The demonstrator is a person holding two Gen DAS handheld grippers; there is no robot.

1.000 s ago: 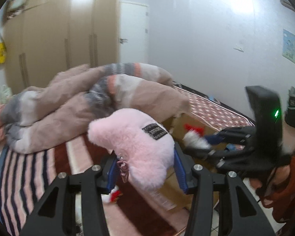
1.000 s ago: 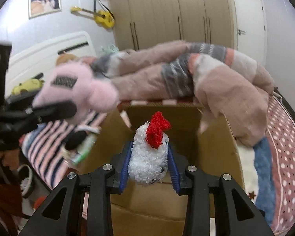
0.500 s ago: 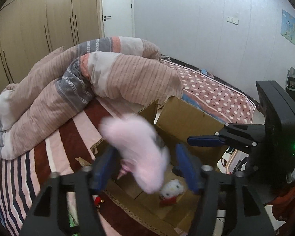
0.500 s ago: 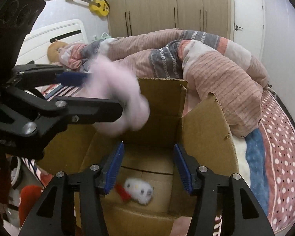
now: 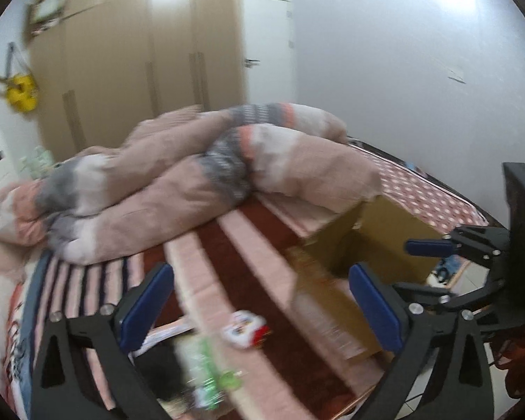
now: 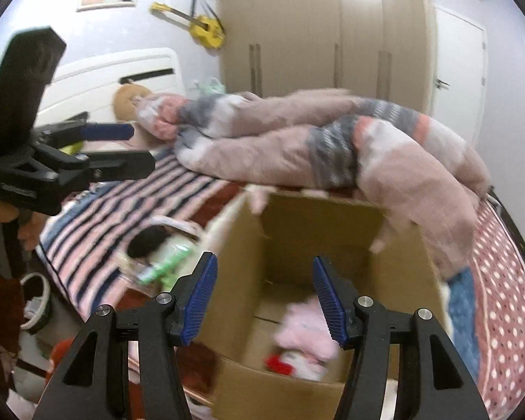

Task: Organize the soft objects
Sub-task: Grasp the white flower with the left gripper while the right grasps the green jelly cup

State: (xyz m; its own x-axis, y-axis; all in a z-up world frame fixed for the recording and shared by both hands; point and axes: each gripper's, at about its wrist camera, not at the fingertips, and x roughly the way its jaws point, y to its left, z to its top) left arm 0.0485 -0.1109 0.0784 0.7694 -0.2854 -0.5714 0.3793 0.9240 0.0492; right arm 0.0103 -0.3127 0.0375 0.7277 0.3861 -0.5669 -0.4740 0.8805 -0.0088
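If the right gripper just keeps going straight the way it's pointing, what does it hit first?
Most likely the inside of the cardboard box. The right gripper has its jaws open and empty, aimed into the box's open top, where the pink plush toy lies just below that line. Blur makes the depth uncertain.

**Open box mouth, crowded bed edge**

The cardboard box stands open at the top near the bed's front edge; its raised flaps wall the mouth on the left and right. Its floor is partly taken by the pink plush and a red-and-white toy. The heaped duvet overhangs the box's far rim and blocks the bed's far side. Left of the box, small clutter lies along the front edge; the striped sheet beyond it is bare.
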